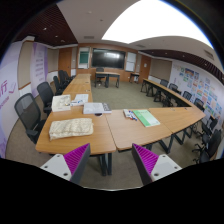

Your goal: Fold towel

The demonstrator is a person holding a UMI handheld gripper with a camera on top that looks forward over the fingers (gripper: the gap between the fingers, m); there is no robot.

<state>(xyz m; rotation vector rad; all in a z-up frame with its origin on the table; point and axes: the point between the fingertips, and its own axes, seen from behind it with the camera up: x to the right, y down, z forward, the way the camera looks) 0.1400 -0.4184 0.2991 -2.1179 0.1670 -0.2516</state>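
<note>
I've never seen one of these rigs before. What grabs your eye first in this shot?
Two purple-padded fingers spread open, nothing between them, aimed at a wooden table. A folded, light-coloured towel lies on the near left part of the table; a green book lies to its right. Black chairs line the left side.

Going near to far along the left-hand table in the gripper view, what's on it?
Beyond the open gripper, its jaws holding nothing: folded towel → white papers → second folded towel beside another white bundle. Office chairs line that side of the wooden table.
</note>
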